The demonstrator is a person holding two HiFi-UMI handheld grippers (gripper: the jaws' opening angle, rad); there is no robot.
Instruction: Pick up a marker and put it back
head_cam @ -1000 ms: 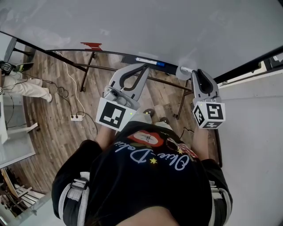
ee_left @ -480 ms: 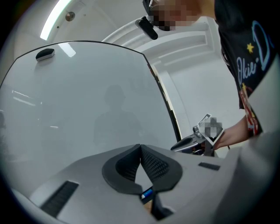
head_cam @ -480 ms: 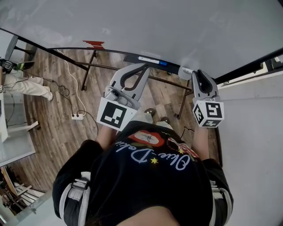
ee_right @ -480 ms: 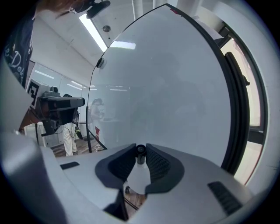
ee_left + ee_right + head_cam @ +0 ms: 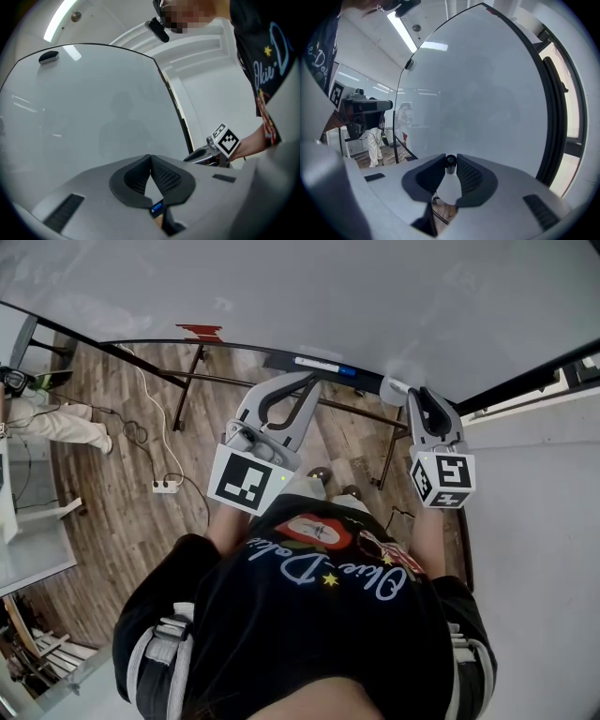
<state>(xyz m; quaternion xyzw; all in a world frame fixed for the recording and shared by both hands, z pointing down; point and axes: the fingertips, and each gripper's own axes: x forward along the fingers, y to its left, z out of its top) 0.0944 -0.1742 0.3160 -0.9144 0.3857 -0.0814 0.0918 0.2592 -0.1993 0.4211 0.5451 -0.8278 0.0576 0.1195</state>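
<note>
Marker (image 5: 450,161) gripped by right hand-held gripper (image 5: 450,165); left hand-held gripper (image 5: 150,159), at nine o'clock, closed empty; probably best lowered level onto the whiteboard ledge (image 5: 234,351).

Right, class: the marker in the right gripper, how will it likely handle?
The marker shows a round end, so it would probably roll if laid loose. It looks like a hard, slim barrel, likely stiff and light. Pinched only at the tips of the right gripper, it might slip or twist if bumped.
</note>
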